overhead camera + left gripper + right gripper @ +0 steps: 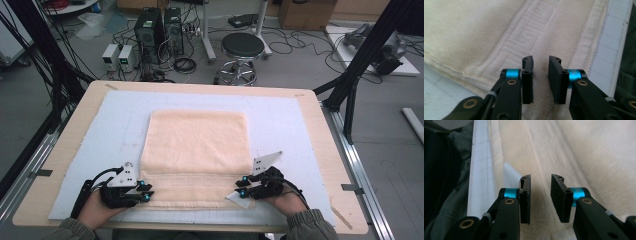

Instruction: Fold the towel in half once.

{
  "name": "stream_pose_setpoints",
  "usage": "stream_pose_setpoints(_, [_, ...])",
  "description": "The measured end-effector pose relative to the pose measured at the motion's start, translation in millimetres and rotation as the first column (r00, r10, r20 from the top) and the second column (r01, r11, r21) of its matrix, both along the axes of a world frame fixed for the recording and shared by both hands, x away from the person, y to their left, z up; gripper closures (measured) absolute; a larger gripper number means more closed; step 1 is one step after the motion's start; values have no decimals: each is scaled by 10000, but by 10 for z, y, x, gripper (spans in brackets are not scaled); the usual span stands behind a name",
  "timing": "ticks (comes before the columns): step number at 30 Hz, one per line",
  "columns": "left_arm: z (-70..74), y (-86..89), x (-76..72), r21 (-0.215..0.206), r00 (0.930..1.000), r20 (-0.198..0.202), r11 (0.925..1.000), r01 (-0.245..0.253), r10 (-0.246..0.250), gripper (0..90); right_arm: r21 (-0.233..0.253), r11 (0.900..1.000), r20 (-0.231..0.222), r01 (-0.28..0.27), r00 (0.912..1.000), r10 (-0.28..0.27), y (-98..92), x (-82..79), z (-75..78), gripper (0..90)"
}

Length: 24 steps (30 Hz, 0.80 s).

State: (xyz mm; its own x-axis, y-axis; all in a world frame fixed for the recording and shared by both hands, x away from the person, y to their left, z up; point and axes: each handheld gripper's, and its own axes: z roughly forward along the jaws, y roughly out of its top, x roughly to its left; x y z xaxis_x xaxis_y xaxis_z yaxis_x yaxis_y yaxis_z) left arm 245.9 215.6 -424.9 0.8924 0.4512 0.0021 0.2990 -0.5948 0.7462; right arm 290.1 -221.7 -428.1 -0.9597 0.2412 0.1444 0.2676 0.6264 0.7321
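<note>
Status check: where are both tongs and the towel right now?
Left tongs and right tongs open, at towel's near corners. Towel folded, flat on the mat. Nothing in the way.

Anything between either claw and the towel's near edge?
Nothing visible. The left claw and right claw sit open at the near corners of the folded cream terry towel, with only towel between the jaws.
</note>
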Motion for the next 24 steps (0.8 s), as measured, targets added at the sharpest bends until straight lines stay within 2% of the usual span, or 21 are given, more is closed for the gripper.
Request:
stream_pose_setpoints(2, [11,-24,4,26,9998,204,10000,26,-27,655,-83,10000,195,5,9998,-4,11,-5,18,667])
stream_pose_setpoints(4, [-2,-49,18,-10,9999,113,10000,66,-66,614,-114,9999,266,-11,9996,14,27,11,8,649])
stream_pose_setpoints(7, [-46,-67,27,240,9998,-55,9995,200,-199,601,-390,9992,336,-11,9994,24,55,34,-30,637])
stream_pose_setpoints(9, [-65,-61,28,310,9995,-161,9992,271,-266,607,-508,9987,197,53,9998,-43,74,42,-70,638])
stream_pose_setpoints(10, [-72,-61,19,193,9994,-278,9996,199,-193,626,-487,9988,82,34,10000,-30,81,33,-77,641])
stream_pose_setpoints(11, [-70,-52,16,296,9992,-311,9992,253,-244,629,-487,9988,44,14,10000,-11,85,28,-79,644])
stream_pose_setpoints(13, [-80,-38,-1,164,9990,-415,9997,201,-194,632,-465,9989,-96,-14,10000,10,93,10,-80,643])
stream_pose_setpoints(16, [-75,0,-16,195,9985,-504,9995,243,-233,640,-543,9983,-42,-203,9998,201,110,-22,-76,640])
stream_pose_setpoints(21, [-74,22,-41,175,9987,-378,9992,361,-355,633,-508,9984,-144,-240,9996,233,106,-45,-74,629])
stream_pose_setpoints(24, [-71,23,-55,148,9987,-263,9989,441,-437,597,-359,9991,115,-227,9997,231,96,-42,-59,600])
